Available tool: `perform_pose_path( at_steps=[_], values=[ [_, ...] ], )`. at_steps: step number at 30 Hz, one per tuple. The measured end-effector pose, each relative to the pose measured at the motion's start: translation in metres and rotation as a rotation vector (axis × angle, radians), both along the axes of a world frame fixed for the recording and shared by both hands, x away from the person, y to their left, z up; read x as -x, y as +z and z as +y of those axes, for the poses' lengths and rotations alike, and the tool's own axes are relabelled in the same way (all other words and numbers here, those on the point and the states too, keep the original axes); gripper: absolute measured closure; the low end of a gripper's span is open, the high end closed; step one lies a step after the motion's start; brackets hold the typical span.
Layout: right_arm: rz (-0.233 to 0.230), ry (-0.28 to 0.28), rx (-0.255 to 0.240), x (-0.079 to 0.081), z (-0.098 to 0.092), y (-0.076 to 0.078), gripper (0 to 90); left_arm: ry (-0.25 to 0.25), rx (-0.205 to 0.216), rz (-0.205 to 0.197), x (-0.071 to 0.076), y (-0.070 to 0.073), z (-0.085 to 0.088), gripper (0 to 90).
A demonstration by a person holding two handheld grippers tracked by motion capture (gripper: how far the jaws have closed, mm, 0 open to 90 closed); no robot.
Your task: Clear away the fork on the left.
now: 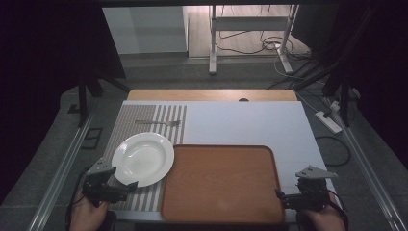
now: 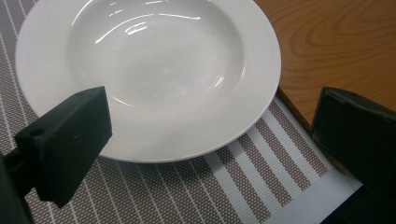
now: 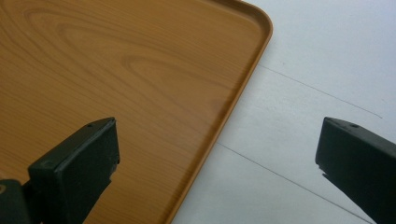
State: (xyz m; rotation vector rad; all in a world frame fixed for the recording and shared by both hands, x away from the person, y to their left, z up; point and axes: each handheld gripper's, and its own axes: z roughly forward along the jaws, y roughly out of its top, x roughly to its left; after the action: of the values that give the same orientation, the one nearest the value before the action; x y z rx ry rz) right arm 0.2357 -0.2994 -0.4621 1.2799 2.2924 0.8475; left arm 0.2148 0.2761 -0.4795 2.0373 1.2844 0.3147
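Observation:
A white deep plate [image 1: 143, 158] [image 2: 149, 70] rests on a striped placemat [image 1: 130, 125] [image 2: 187, 191] at the left of the table. Beside it lies a wooden tray [image 1: 222, 183] [image 2: 341, 42] [image 3: 121, 79], bare. A fork [image 1: 159, 123] lies on the placemat beyond the plate. My left gripper [image 1: 126, 188] [image 2: 210, 140] is open, its jaws spread just short of the plate's near rim. My right gripper [image 1: 283, 196] [image 3: 217, 158] is open at the tray's near right corner, its jaws astride the tray's right rim.
The placemat and tray lie on a white board [image 1: 250, 122] [image 3: 317, 93] over a wooden table [image 1: 211, 95]. Beyond the table are a metal frame's legs [image 1: 212, 43], cables and a power strip [image 1: 328, 121] on the floor. Rails run along both sides.

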Motion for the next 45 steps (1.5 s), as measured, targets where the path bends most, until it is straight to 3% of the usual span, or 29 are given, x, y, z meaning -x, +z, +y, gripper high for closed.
perform_pose_path(
  at_steps=[11,18,25,29,33,38,45],
  values=[
    [0.002,0.001,0.0,0.0,0.0,0.0,0.2,-0.011,0.043,0.055,-0.015,-0.006,0.0,0.0],
    [0.004,0.002,0.0,0.0,0.0,0.0,0.2,-0.021,0.034,0.053,-0.025,-0.005,-0.002,0.0],
    [0.005,0.001,-0.001,-0.001,0.0,0.0,0.2,-0.03,-0.001,0.053,-0.039,-0.008,-0.006,0.0],
    [0.004,0.002,0.0,-0.001,0.0,-0.001,0.2,-0.027,0.016,0.05,-0.049,-0.008,-0.007,0.0],
    [0.004,0.004,0.003,-0.001,0.0,-0.001,0.2,-0.017,0.009,0.051,-0.059,-0.007,-0.009,0.0],
    [0.003,0.004,0.004,-0.001,0.0,-0.001,0.2,0.006,-0.035,0.057,-0.079,-0.008,-0.012,1.1],
    [0.006,0.005,0.007,-0.001,0.001,-0.001,0.2,-0.003,-0.049,0.057,-0.101,-0.007,-0.011,0.5]
  ],
)
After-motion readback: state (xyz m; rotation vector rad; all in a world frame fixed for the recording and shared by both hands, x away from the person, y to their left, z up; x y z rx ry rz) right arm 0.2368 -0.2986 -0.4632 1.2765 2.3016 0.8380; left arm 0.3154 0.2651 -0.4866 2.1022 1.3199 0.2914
